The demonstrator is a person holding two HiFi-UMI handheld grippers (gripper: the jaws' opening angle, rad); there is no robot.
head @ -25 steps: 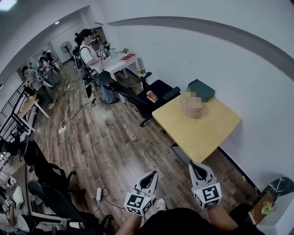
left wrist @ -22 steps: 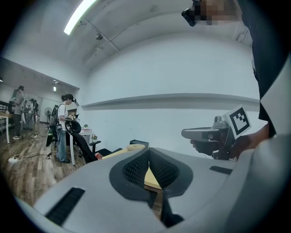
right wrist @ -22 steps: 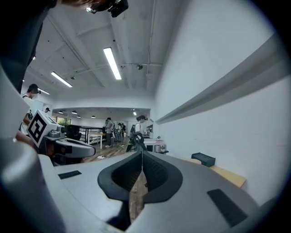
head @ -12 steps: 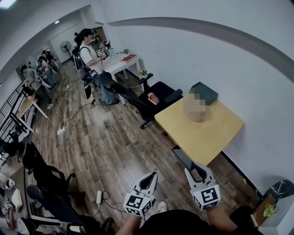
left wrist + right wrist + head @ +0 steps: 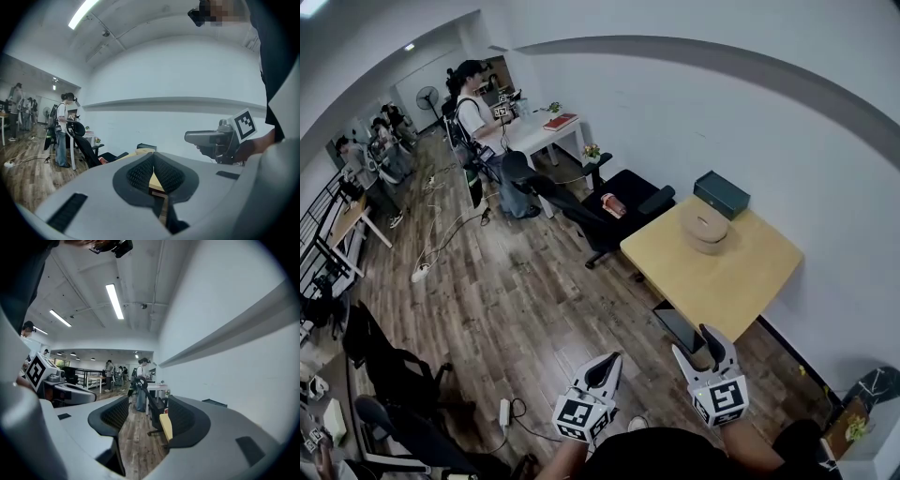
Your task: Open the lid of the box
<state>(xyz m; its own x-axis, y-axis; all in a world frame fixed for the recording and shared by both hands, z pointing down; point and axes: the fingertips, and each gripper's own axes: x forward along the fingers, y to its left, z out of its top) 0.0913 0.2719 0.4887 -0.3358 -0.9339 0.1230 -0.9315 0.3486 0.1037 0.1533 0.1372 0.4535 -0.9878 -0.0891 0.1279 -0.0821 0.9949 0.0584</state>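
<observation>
A round tan box with a lid (image 5: 705,228) stands on the yellow table (image 5: 741,281) near the wall, and a dark green rectangular box (image 5: 722,194) lies behind it. Both grippers hang low over the wooden floor, well short of the table. My left gripper (image 5: 609,358) is shut with nothing in it; its pads meet in the left gripper view (image 5: 152,157). My right gripper (image 5: 701,339) points toward the table's near corner. Its jaws are opening with nothing between them (image 5: 147,408), only floor and a sliver of table showing in the gap.
A black office chair (image 5: 581,202) with a reddish object (image 5: 612,203) on a seat stands left of the table. Farther back a person (image 5: 473,103) stands at a white desk (image 5: 539,131). A power strip (image 5: 503,412) and cables lie on the floor. More chairs sit at lower left.
The right gripper's jaws have spread apart from shut. The left gripper has stayed shut. The table has drifted slightly right and lower in the head view.
</observation>
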